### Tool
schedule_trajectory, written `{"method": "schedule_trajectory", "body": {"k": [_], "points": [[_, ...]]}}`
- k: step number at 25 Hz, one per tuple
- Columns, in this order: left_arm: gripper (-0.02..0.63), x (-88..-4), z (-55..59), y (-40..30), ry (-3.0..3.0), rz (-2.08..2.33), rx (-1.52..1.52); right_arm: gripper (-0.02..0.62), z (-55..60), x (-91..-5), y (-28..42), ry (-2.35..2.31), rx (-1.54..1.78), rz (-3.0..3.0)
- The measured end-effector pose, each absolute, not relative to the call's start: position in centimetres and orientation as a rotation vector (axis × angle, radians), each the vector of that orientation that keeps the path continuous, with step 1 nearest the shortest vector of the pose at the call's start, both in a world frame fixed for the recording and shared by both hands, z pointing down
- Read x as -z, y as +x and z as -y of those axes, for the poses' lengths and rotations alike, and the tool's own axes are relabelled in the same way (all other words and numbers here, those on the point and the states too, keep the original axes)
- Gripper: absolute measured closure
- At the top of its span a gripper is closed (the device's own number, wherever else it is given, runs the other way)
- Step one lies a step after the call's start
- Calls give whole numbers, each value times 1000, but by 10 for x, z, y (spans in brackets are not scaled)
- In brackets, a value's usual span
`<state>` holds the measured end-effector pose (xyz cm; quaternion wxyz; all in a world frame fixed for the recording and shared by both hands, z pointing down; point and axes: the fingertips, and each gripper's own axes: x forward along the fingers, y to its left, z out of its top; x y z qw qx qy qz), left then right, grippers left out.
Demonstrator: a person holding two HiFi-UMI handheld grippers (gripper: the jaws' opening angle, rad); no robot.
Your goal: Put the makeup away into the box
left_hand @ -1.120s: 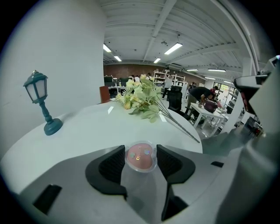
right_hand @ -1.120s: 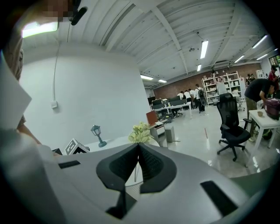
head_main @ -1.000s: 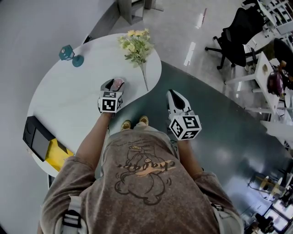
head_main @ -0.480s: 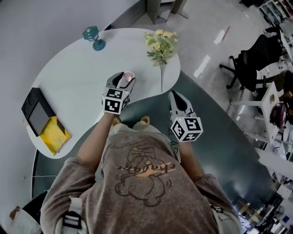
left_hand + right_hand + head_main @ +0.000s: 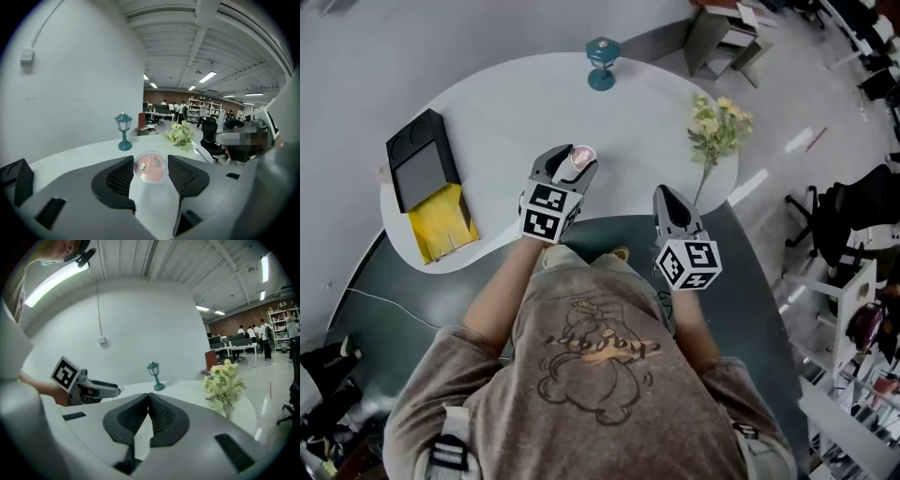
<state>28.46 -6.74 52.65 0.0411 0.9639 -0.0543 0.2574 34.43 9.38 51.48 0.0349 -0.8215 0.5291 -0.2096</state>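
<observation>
1. A curved white table (image 5: pixel 487 112) stands against a pale wall.
2. The black-and-yellow box (image 5: pixel 422 173) lies near the table's left end, well apart from both grippers.
3. The left gripper (image 5: pixel 570 159) hangs over the table, pinching a round pink makeup compact (image 5: pixel 150 168).
4. The right gripper (image 5: pixel 149 397) is empty, its jaws pressed together.
</observation>
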Motion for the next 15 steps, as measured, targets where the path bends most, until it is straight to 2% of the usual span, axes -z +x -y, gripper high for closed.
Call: {"method": "schedule_trajectory", "body": {"k": [15], "points": [[362,-513,203,120,2831,640,-735,592,69,-496,232,-2280,627,-2056]]}}
